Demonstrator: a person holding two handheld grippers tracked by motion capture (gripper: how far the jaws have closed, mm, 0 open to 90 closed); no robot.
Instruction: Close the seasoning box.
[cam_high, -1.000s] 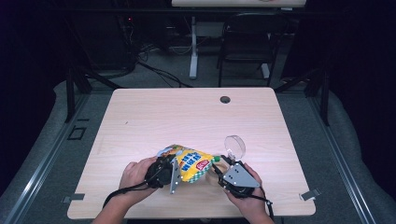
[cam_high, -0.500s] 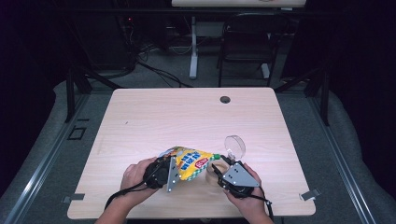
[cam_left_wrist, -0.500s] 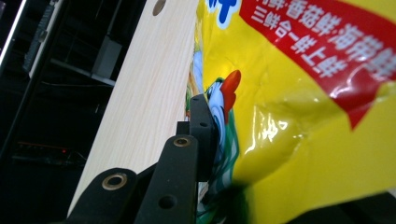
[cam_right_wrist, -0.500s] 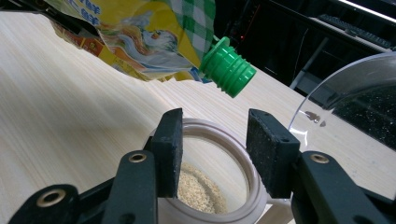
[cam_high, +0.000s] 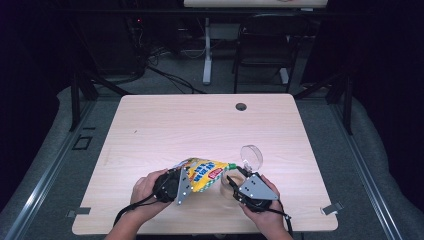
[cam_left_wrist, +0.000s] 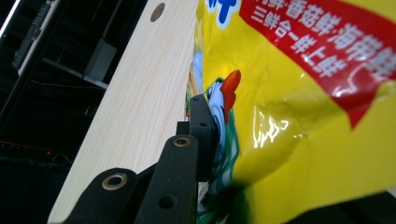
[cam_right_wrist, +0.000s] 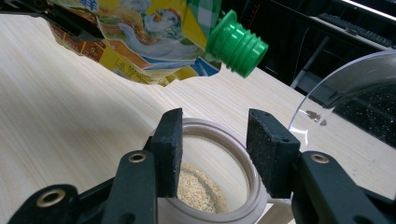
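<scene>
High view: left gripper (cam_high: 186, 186) clamps the yellow pouch (cam_high: 205, 172), tilted above the table (cam_high: 200, 125) near its front edge. Right gripper (cam_high: 239, 189) is at the jar (cam_high: 231, 184); the clear lid (cam_high: 251, 156) stands just behind.

Left gripper view: jaws pinch the pouch's edge; the far jaw is hidden behind the foil.

Right gripper view: pads (cam_right_wrist: 170, 144) clasp the jar's rim from both sides, grains inside. The green spout (cam_right_wrist: 237, 44) hangs above; the jar's base is cut off.

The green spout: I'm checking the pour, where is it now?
In the right gripper view, the green spout hangs above and beyond the open jar, left of the clear lid.
</scene>
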